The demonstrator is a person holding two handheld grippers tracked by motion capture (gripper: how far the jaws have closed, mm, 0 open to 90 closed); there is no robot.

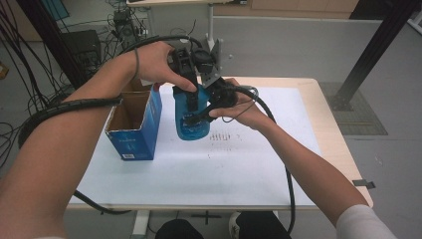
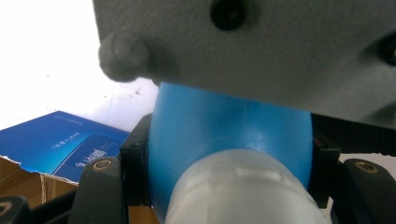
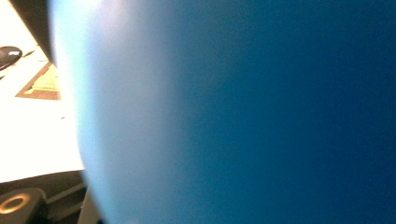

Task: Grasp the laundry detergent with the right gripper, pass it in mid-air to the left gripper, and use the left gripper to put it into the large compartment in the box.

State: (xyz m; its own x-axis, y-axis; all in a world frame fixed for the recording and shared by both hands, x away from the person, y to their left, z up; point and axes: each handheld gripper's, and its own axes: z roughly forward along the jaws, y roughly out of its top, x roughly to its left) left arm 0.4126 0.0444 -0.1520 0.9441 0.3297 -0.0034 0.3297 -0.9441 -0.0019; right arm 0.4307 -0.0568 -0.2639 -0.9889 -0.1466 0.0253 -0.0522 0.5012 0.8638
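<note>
Blue bottle (image 1: 191, 119) was held upright in the air above the desk (image 1: 259, 169), just to the right of an open blue carton (image 1: 135, 127) that stood on the white sheet covering the desktop. From above, the left gripper (image 1: 191, 97) was seen reaching down over the top of the bottle, with the left hand (image 1: 157, 62) wrapped around its body. In the left gripper view the black jaws were closed on the bottle's blue shoulder, one on each side, and a pale translucent cap (image 2: 243, 191) was seen below it, nearest the camera. A grey plate (image 2: 261, 51) was seen across the top of that view, and the carton's blue side (image 2: 60, 142) with its torn cardboard edge was seen at the lower left. The right gripper (image 1: 211, 107) was brought in from the right against the bottle's side, held by the right hand (image 1: 244, 107). In the right gripper view the blue wall of the bottle (image 3: 243, 112) was pressed close against the camera, and the jaws were closed on it. Black cables were trailed from both grippers back over the desk's near edge.
</note>
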